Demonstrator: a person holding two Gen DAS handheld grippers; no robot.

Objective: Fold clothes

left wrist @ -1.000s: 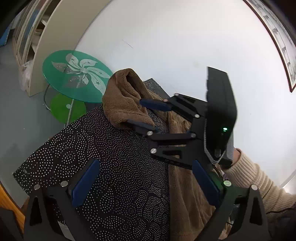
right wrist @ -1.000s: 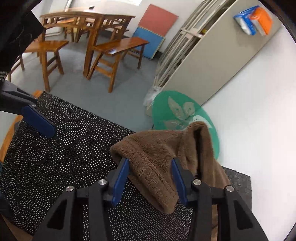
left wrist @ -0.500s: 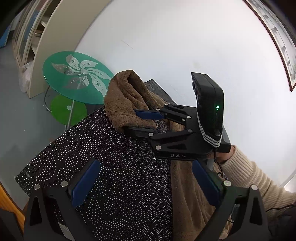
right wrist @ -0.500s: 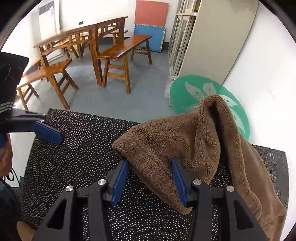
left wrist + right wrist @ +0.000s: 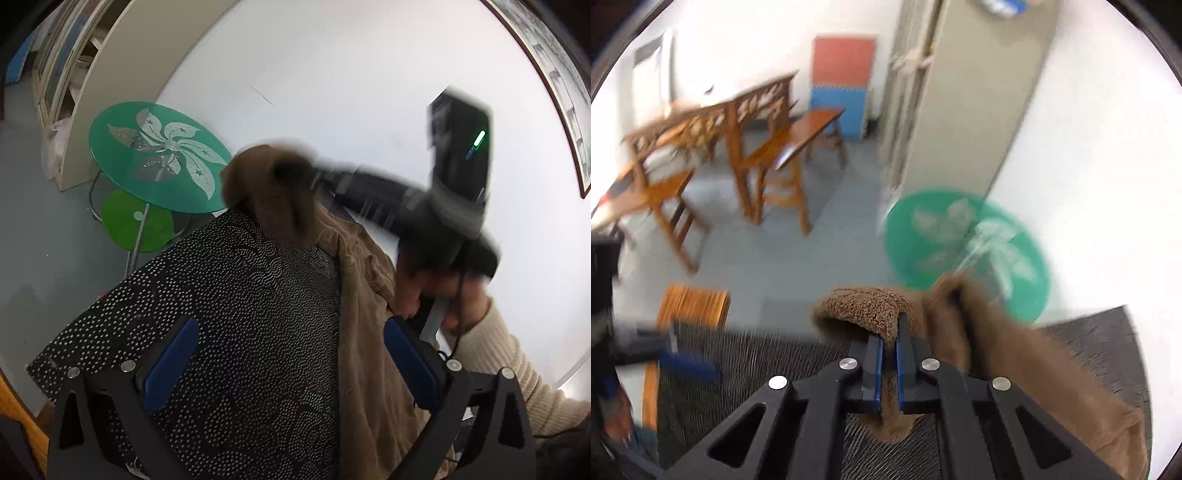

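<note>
Right gripper (image 5: 886,365) had just clamped onto a fleecy edge of the brown garment (image 5: 1015,369), lower centre of frame, over the dotted table (image 5: 240,314). Left gripper (image 5: 288,365) stood spread, empty. Risk: the thin pinch slipping as fabric drags.

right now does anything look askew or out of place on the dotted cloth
The brown fleece garment lies bunched along one edge of the dotted black cloth, not spread flat. One end is lifted, pinched in the right claw.
</note>
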